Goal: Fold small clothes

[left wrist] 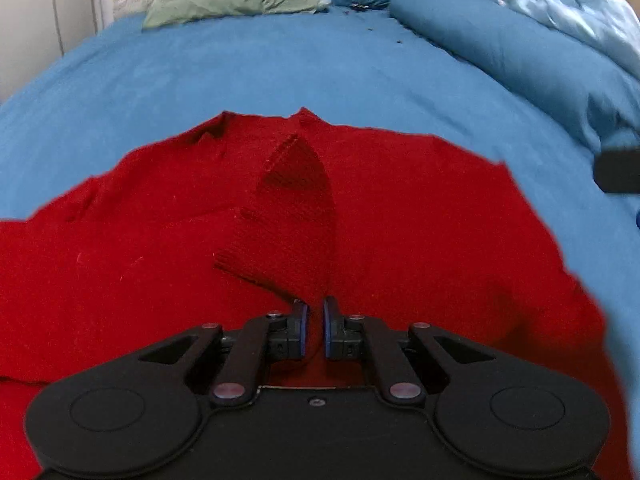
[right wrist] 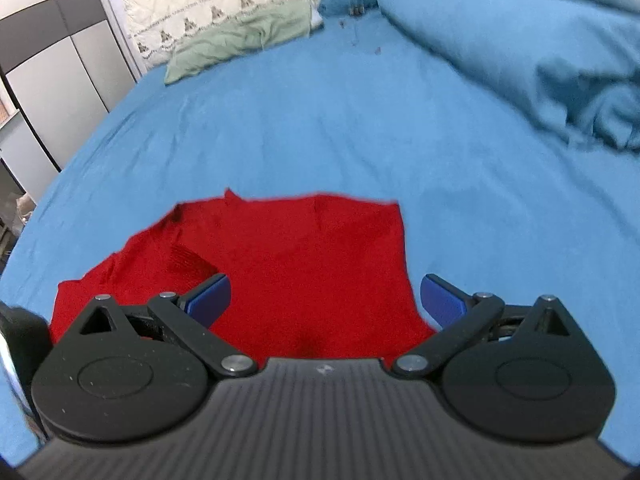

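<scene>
A red knit sweater (left wrist: 400,220) lies spread on the blue bed sheet (left wrist: 240,72). My left gripper (left wrist: 316,312) is shut on a raised fold of the sweater, a sleeve with its ribbed cuff (left wrist: 256,272) lifted just ahead of the fingers. In the right wrist view the same sweater (right wrist: 304,264) lies flat below my right gripper (right wrist: 326,296), which is open and empty, its blue pads (right wrist: 442,300) wide apart over the sweater's near right edge. The right gripper's body shows as a dark shape at the right edge of the left wrist view (left wrist: 618,170).
A rumpled blue duvet (right wrist: 520,48) is heaped at the far right of the bed. A patterned pillow (right wrist: 224,4) with a green cloth (right wrist: 240,40) on it lies at the head. A wardrobe (right wrist: 48,60) stands to the left of the bed.
</scene>
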